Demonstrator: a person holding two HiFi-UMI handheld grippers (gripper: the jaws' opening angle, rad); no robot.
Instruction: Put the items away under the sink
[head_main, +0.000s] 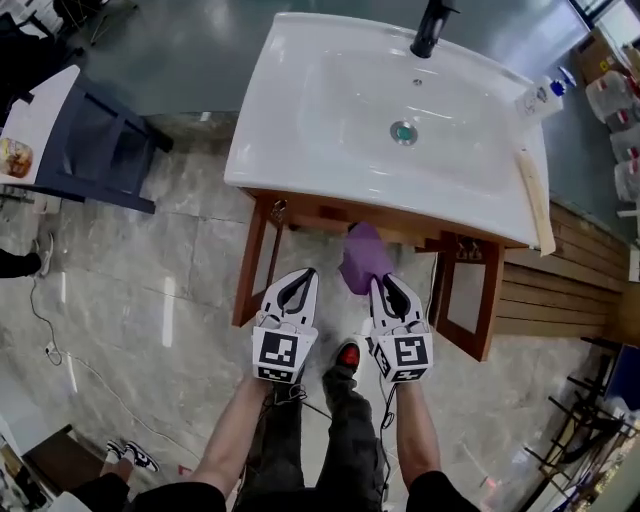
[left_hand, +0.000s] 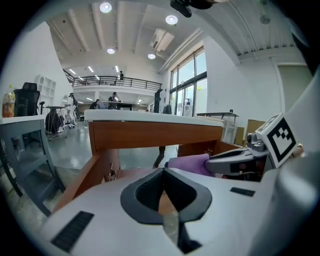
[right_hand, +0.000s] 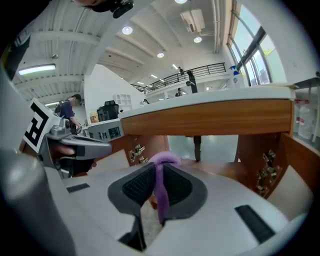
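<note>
A purple cloth (head_main: 362, 258) hangs from my right gripper (head_main: 380, 281), which is shut on it just in front of the wooden cabinet (head_main: 300, 212) under the white sink (head_main: 300, 120). In the right gripper view the cloth (right_hand: 160, 186) runs as a thin strip between the closed pads of the right gripper (right_hand: 159, 167). My left gripper (head_main: 304, 273) is alongside at the left, shut with nothing in it. From the left gripper (left_hand: 162, 174) the cloth (left_hand: 189, 163) shows at the right, with the cabinet's front rail (left_hand: 150, 135) ahead.
The cabinet's open front shows a wooden shelf (right_hand: 220, 167) and side panels with hinges (right_hand: 265, 172). A dark blue desk (head_main: 100, 150) stands at the left. A spray bottle (head_main: 540, 95) and a wooden strip (head_main: 535, 200) rest on the sink's right rim. Slatted boards (head_main: 560, 285) lie at the right.
</note>
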